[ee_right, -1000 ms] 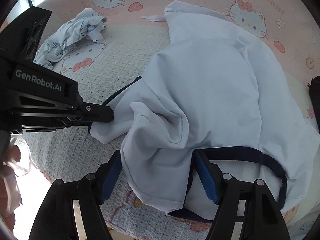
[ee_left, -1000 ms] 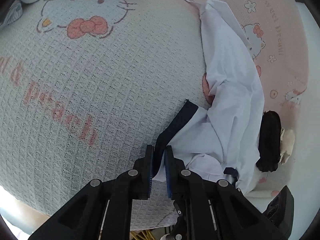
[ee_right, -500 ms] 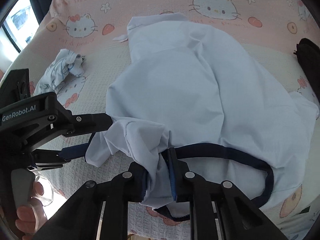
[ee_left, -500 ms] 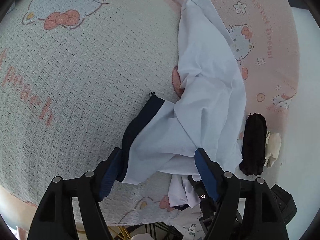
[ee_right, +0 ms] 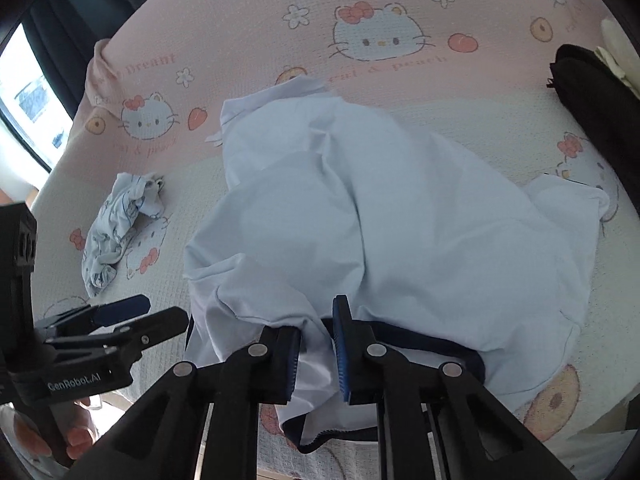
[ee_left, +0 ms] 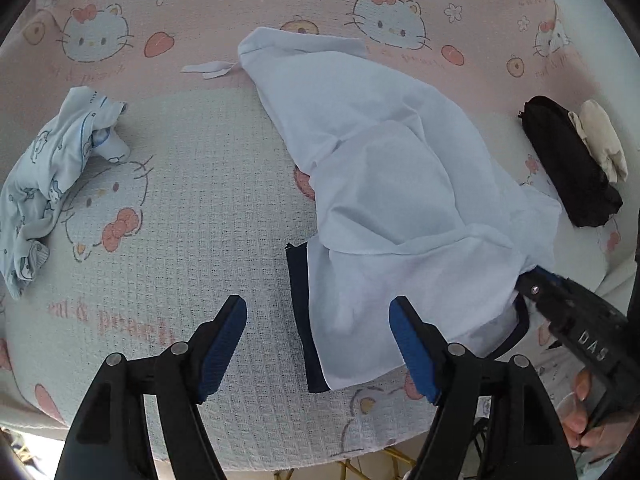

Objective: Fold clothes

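The right gripper (ee_right: 316, 354) is pinching the rumpled white shirt (ee_right: 400, 240); at nine o'clock, the left gripper (ee_left: 318, 344) is gaping over waffle-weave bedding (ee_left: 192, 184).

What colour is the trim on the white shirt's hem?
Dark navy trim, clearest in the left wrist view.

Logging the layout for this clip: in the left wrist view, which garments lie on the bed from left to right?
Crumpled light-blue printed garment → white shirt with navy trim → black garment → cream garment.
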A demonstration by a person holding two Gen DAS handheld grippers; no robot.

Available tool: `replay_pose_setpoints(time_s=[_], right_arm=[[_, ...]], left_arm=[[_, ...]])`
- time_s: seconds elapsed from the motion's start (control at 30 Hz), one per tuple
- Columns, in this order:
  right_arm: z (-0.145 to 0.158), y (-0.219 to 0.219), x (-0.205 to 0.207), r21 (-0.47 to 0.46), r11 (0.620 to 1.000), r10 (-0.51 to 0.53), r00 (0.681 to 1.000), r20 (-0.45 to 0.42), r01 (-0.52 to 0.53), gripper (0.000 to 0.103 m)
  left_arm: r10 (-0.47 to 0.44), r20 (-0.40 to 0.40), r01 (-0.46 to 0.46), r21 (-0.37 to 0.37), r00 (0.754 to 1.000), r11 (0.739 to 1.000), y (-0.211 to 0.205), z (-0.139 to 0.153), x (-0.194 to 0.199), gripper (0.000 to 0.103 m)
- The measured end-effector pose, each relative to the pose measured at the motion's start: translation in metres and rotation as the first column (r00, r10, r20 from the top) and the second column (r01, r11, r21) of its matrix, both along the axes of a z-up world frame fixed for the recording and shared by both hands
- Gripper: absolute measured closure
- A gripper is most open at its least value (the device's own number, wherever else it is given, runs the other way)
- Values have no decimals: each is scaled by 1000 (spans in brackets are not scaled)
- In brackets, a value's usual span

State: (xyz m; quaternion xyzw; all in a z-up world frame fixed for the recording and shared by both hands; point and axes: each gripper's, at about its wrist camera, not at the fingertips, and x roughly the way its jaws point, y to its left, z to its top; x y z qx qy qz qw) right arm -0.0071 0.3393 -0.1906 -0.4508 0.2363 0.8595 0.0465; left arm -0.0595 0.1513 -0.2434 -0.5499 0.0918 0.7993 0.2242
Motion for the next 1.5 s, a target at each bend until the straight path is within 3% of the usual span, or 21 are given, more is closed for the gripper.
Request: replay_pose_setpoints(time_s=[0.13, 0.23, 0.43, 0.53, 0.63, 0.87, 0.93, 1.07, 1.13, 1.2, 1.23, 1.27, 1.3, 1.33, 1.37, 1.5], right_arm=[[-3, 11, 0, -67, 997, -25, 1000, 6, 26, 89], [-5, 12, -3, -88, 996, -28, 1000, 6, 28, 89], [-6, 17, -4, -98, 995, -21, 1000, 12, 22, 89], [-7, 24, -4, -117, 992, -38, 999, 13, 39, 89], [-9, 34, -4, -160, 985, -60, 998, 8, 61, 89], [-17, 44, -5, -225, 970, -85, 996, 27, 89, 89], [-18, 42, -7, -200, 977, -72, 997, 40, 79, 89], [-21, 38, -8, -165, 985, -49, 997, 59, 58, 89], [-23, 36, -8, -157, 987, -36, 997, 67, 46, 89], [-25, 34, -8, -138, 990, -20, 997, 80, 31, 87], [-25, 33, -8, -130, 991, -14, 996, 86, 26, 83], [-26, 32, -8, -118, 993, -12, 996, 94, 23, 72], [-26, 30, -7, -100, 995, -11, 995, 100, 21, 60], [-26, 29, -6, -82, 996, -10, 994, 106, 19, 57], [-26, 27, -5, -66, 998, -8, 994, 105, 15, 56], [-30, 19, -3, -62, 998, -6, 992, 124, 14, 56]], left_arm=[[-44, 13, 45, -11, 999, 999, 17, -9, 9, 31], [-117, -21, 116, -49, 993, 992, 29, -11, 26, 31], [-255, -94, 241, -135, 962, 961, 46, -16, 59, 31], [-301, -103, 280, -180, 948, 943, 57, -21, 55, 31], [-309, -105, 282, -215, 945, 935, 64, -29, 52, 31], [-258, -147, 219, -239, 955, 946, 82, -39, 43, 31], [-293, -181, 242, -259, 939, 935, 57, -28, 56, 31], [-384, -241, 288, -354, 891, 890, 83, -36, 69, 31], [-389, -290, 280, -353, 874, 893, 83, -35, 73, 31], [-380, -309, 271, -343, 872, 900, 87, -36, 66, 39], [-358, -308, 247, -346, 881, 905, 85, -37, 66, 65], [-337, -308, 224, -348, 890, 910, 82, -37, 65, 85], [-313, -308, 200, -347, 898, 916, 78, -37, 63, 88], [-284, -311, 176, -332, 907, 927, 72, -37, 56, 90], [-254, -315, 152, -314, 914, 937, 66, -36, 49, 95], [-173, -349, 86, -252, 921, 964, 53, -23, 34, 95]])
